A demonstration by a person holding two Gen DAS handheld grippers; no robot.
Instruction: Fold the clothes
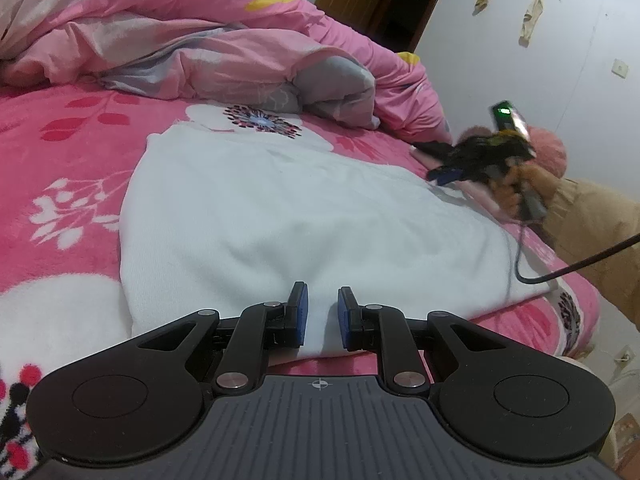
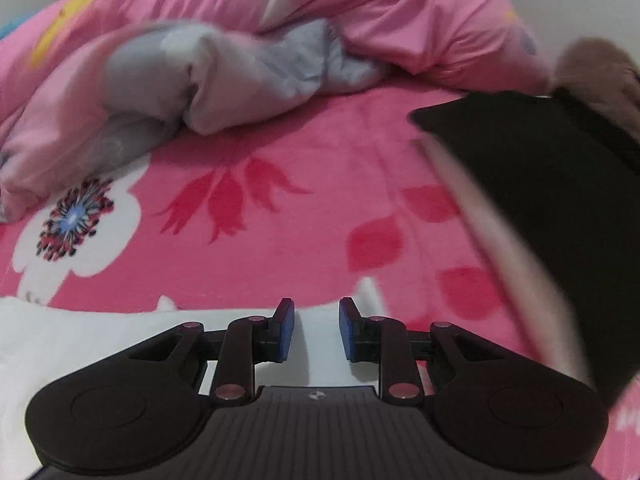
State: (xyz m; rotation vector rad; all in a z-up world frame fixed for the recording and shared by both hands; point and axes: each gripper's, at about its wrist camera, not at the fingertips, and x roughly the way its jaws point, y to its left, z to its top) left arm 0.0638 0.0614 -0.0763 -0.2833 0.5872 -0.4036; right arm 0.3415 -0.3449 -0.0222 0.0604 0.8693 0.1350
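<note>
A bed covered by a pink floral fleece blanket [image 1: 80, 128] carries everything here. A rumpled pink and grey quilt [image 1: 200, 40] is heaped along its far side. The white knit garment [image 1: 280, 208] lies flat on the blanket, its near hem along the bed's near edge and its far end beside the blanket's white flower print [image 1: 262, 120]. Toward the bed's right side lies a stack of folded clothes, a black piece [image 2: 540, 184] on top of paler ones.

The garment looks soft, light and limp, so it should drape and sag from wherever it is lifted; its fuzzy surface should not slip between the pads. Judging by how it lies, the hem corners or the two side edges are the sensible places to pinch, one per gripper, to keep a fold straight.

The left gripper [image 1: 322, 314] sits low over the near hem, jaws narrowly apart with white cloth showing in the gap; the pads do not appear to press on it. The right gripper [image 2: 316, 330], blurred in the left view, is over the garment's far right edge, its jaws partly open and holding nothing. A tan sleeve [image 1: 592, 232] shows behind it.
</note>
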